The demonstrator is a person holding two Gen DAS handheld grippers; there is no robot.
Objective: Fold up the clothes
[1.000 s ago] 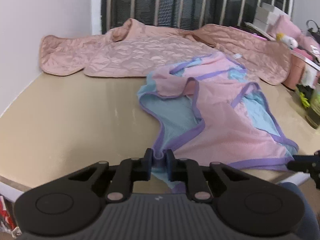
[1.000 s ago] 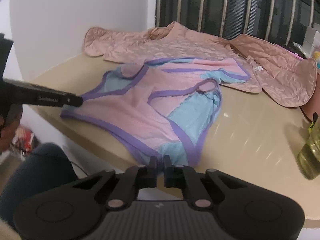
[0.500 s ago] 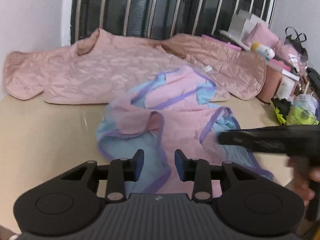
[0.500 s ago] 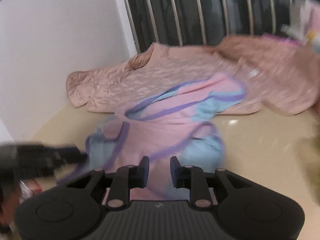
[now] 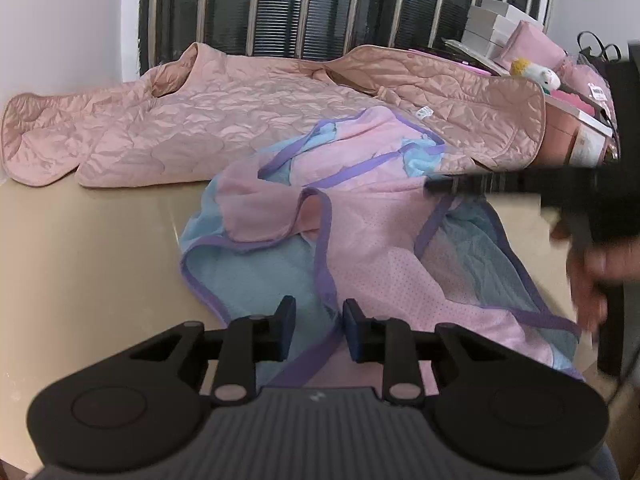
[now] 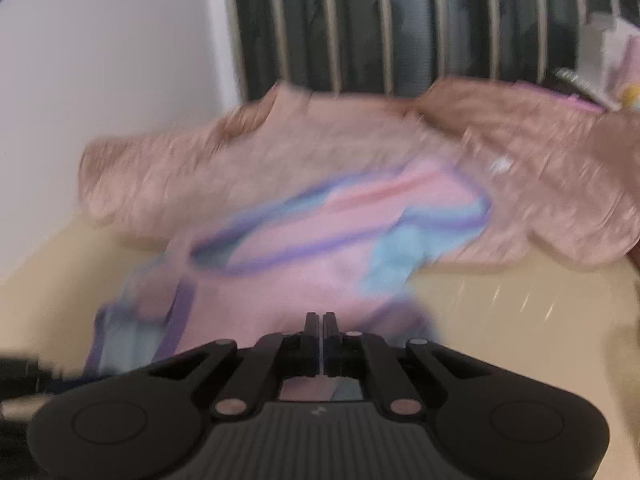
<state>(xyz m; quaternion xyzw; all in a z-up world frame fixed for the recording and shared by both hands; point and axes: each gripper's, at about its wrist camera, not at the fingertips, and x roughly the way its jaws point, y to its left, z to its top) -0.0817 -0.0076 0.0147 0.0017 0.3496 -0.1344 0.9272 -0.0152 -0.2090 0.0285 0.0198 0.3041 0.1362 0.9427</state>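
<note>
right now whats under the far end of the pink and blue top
The top's far end lies on the quilted pink jacket; its near part rests on the beige table. The jacket part beneath is hidden.

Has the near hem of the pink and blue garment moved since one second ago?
Yes. The garment hem was folded away from the table edge, toward the quilted jacket.

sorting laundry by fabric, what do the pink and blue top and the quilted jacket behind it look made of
The top looks like a thin sports mesh, matte: tiny holes dot the pink panel, and purple binding edges it. The jacket looks like a padded synthetic with a satin sheen: stitched puffy quilting that catches the light. Exact fibres cannot be told.
</note>
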